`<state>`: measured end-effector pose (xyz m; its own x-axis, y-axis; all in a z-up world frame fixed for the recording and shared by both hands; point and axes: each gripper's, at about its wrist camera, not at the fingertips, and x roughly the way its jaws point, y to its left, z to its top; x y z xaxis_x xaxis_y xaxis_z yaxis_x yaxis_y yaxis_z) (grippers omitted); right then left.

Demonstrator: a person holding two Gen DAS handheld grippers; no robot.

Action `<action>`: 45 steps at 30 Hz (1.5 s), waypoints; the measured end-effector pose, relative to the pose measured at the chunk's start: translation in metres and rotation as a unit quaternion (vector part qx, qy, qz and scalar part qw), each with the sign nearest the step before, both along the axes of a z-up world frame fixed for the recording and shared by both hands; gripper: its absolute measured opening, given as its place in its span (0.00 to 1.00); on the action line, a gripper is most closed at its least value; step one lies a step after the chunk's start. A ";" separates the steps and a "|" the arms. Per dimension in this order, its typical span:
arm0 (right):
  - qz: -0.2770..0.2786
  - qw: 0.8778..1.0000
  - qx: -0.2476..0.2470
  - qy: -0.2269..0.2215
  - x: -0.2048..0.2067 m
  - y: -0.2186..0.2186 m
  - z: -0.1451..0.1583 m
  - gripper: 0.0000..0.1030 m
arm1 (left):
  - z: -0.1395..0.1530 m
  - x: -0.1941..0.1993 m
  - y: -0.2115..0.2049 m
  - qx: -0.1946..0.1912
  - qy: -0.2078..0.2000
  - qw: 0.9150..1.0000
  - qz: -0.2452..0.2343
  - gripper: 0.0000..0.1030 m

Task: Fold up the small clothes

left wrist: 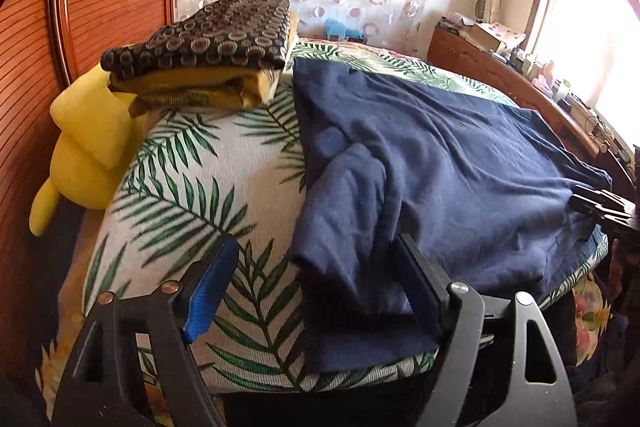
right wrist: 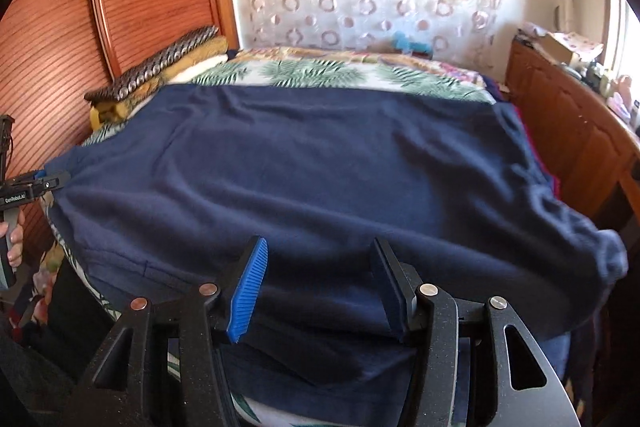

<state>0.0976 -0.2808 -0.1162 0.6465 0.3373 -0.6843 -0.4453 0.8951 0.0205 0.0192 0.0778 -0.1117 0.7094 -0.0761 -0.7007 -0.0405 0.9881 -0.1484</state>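
Note:
A navy blue T-shirt (left wrist: 440, 163) lies spread on a leaf-print bed cover (left wrist: 188, 163). Its near sleeve is folded in over the body. My left gripper (left wrist: 320, 279) is open, its jaws wide apart over the shirt's near left edge, holding nothing. In the right wrist view the same shirt (right wrist: 304, 167) fills the bed. My right gripper (right wrist: 320, 287) is open just above the shirt's near hem, empty. The left gripper (right wrist: 40, 183) also shows at the far left of the right wrist view, at the shirt's corner.
A stack of folded cloths (left wrist: 208, 47) and a yellow plush toy (left wrist: 88, 139) sit at the bed's far left by the wooden headboard (left wrist: 36, 67). A wooden dresser (right wrist: 568, 123) with clutter stands to the right under a window. A curtain hangs behind.

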 end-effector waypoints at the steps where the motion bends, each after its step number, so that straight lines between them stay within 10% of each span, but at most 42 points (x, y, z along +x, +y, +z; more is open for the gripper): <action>1: 0.000 1.000 -0.005 0.003 0.002 0.002 -0.005 0.54 | -0.002 -0.001 0.000 -0.003 0.002 1.000 -0.001 0.72; 17: -0.020 0.999 -0.025 -0.025 0.009 0.010 -0.021 0.77 | -0.005 -0.006 -0.009 -0.026 0.001 0.999 -0.025 0.37; 21: -0.018 0.999 -0.023 -0.026 0.003 0.009 -0.020 0.77 | -0.004 -0.005 -0.013 -0.025 -0.002 0.999 -0.038 0.13; 45: -0.108 0.993 0.017 -0.047 -0.022 -0.073 0.013 0.77 | 0.096 0.054 -0.126 -0.057 -0.106 0.976 -0.182 0.11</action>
